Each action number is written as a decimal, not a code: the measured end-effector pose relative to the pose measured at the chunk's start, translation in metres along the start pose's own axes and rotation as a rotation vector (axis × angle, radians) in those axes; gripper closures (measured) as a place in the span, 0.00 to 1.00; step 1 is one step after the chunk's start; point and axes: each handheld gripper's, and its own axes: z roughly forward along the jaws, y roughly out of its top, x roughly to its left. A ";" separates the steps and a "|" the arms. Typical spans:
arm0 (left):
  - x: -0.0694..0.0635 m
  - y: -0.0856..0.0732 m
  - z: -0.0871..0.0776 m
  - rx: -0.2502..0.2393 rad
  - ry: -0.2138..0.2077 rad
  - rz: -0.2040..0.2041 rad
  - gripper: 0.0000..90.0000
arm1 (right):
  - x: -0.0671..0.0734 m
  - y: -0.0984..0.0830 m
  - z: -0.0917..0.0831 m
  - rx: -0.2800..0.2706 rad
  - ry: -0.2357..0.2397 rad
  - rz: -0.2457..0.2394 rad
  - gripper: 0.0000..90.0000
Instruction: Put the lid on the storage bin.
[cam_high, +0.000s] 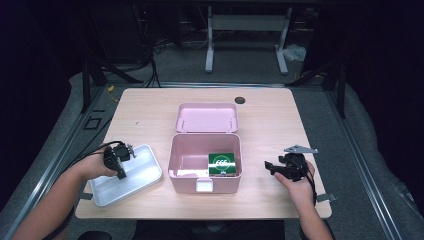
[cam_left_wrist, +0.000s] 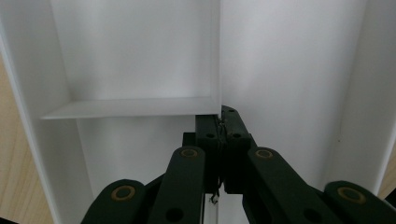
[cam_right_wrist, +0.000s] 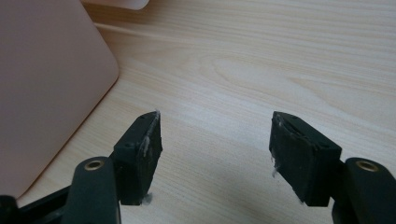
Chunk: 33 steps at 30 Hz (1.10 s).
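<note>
High view, left tool (cam_high: 122, 160) clenched with nothing between its jaws, poised over the white divided tray (cam_high: 146, 179) at the tabletop's (cam_high: 270, 110) left front, right tool (cam_high: 274, 167) released, empty, just right of the open pink box (cam_high: 186, 181) holding a green packet (cam_high: 222, 164).

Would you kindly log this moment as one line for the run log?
left gripper: shut on white tray's divider | right gripper: open, over table beside pink box | green packet in box
</note>
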 end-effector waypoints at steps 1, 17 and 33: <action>0.000 0.000 0.001 -0.004 -0.004 -0.002 0.98 | 0.000 0.000 0.000 0.000 0.001 0.000 0.38; 0.004 -0.002 -0.008 -0.008 -0.007 -0.003 0.99 | -0.001 -0.001 0.000 0.005 0.003 0.008 0.38; 0.002 -0.009 -0.043 -0.022 0.030 0.002 0.99 | -0.002 -0.001 0.000 0.005 0.004 0.012 0.38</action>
